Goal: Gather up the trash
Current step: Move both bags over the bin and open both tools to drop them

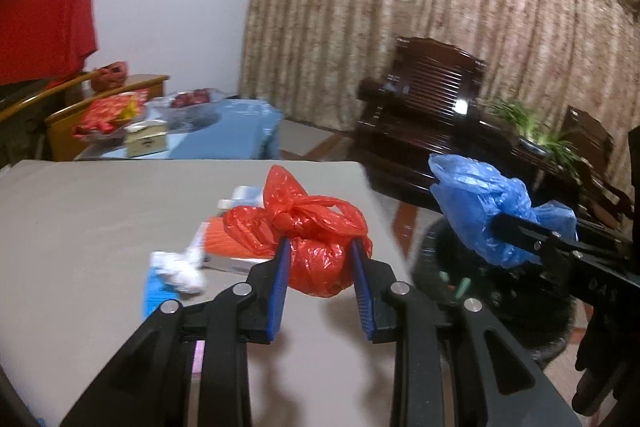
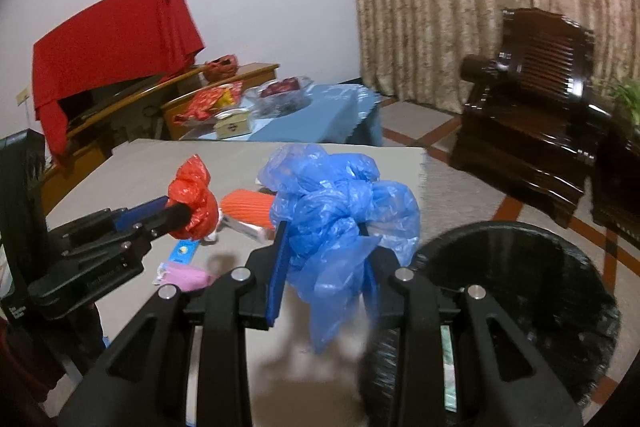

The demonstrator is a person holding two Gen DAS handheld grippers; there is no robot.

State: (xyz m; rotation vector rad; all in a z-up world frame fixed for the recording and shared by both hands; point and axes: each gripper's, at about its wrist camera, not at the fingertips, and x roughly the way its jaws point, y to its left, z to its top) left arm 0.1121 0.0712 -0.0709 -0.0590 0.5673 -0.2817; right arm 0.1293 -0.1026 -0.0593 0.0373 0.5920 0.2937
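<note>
Left wrist view: a knotted red bag [image 1: 316,247] is being gripped by the jaws of the left gripper [image 1: 320,267], above the table [image 1: 80,219]. Right wrist view: a blue bag [image 2: 340,211] is being pinched in the right gripper [image 2: 324,259] beside the black bin [image 2: 520,291]; both grips are best being kept firm until each bag is hanging over the bin's mouth.

Grey table [image 1: 80,211] with tissue [image 1: 180,269], box [image 2: 244,207].

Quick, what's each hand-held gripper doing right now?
Left hand-held gripper: closed on the red bag.
Right hand-held gripper: closed on the blue bag.
</note>
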